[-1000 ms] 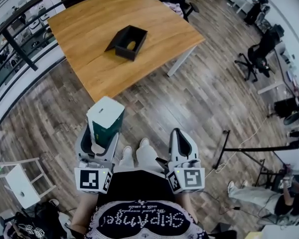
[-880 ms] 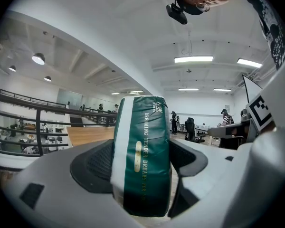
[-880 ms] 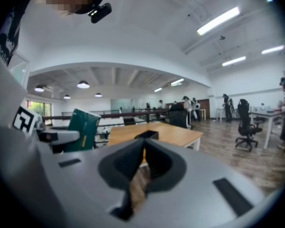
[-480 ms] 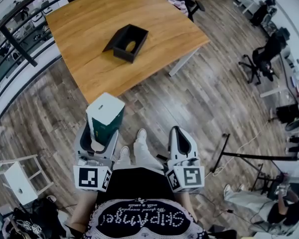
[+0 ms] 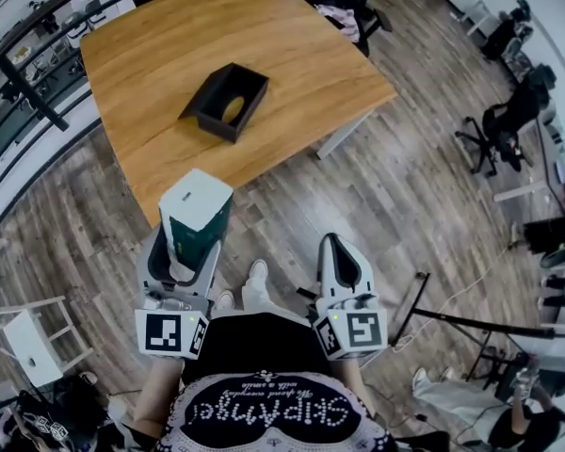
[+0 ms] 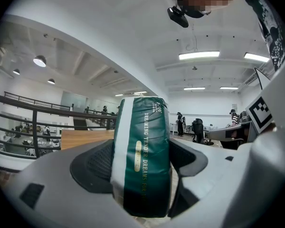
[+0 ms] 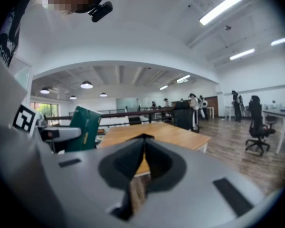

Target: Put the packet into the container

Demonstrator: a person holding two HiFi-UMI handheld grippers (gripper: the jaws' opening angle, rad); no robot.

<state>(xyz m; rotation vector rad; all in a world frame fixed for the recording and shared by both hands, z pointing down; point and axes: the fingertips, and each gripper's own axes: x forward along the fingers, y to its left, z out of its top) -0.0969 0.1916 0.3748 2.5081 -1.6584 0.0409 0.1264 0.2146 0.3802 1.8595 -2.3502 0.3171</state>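
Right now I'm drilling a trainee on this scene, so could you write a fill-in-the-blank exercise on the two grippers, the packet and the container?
1. The green and white packet is clamped in the ____ gripper.
2. The right gripper is shut and holds ____.
3. The container on the wooden table is coloured ____.
Missing words: left; nothing; black.

Packet [image 6: 141, 165] in my left gripper [image 6: 142, 146]: glossy green & white plastic film. Ahead of jaws, table [image 5: 292, 36] w/ smooth matt wood top; container [image 5: 254, 106] matt black.
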